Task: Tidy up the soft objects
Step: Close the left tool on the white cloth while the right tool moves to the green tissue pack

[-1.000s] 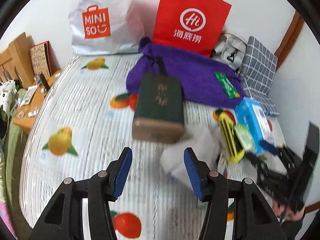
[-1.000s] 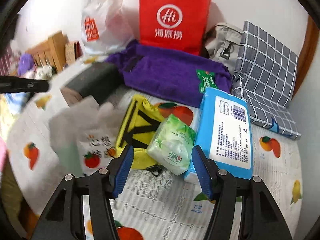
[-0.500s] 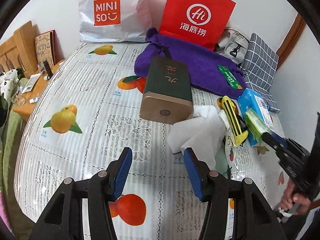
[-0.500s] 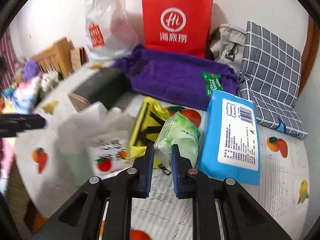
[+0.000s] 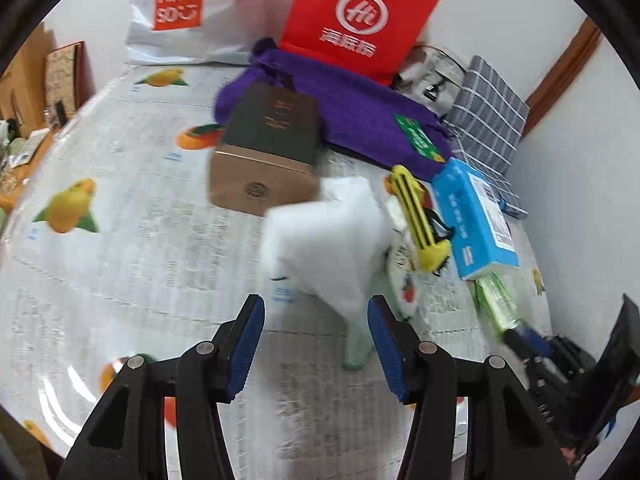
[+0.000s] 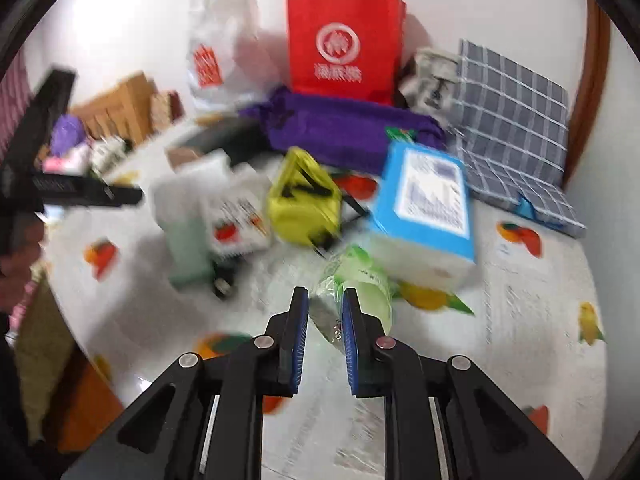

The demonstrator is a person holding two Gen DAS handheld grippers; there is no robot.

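My right gripper [image 6: 325, 312] is shut on a green tissue pack [image 6: 360, 280] and holds it just in front of the blue tissue box [image 6: 426, 204]. The pack also shows in the left wrist view [image 5: 496, 300], with the right gripper [image 5: 532, 340] behind it. My left gripper [image 5: 316, 320] is open and empty, just short of a white and mint plastic bag [image 5: 332, 240]. That bag also shows in the right wrist view [image 6: 208, 212]. A yellow pouch [image 6: 304, 200] lies between the bag and the blue box. A purple towel [image 5: 360, 108] lies behind.
A dark green box with a brown end [image 5: 268, 148] lies on the fruit-print bedsheet [image 5: 120, 248]. A red paper bag [image 5: 356, 20], a white Miniso bag [image 5: 180, 12], a grey bag [image 6: 432, 72] and a checked cushion [image 6: 516, 120] line the wall. Wooden furniture [image 6: 124, 104] stands left.
My right gripper has closed on the green tissue pack and pulled it back away from the pile. My left gripper has moved closer to the white bag.
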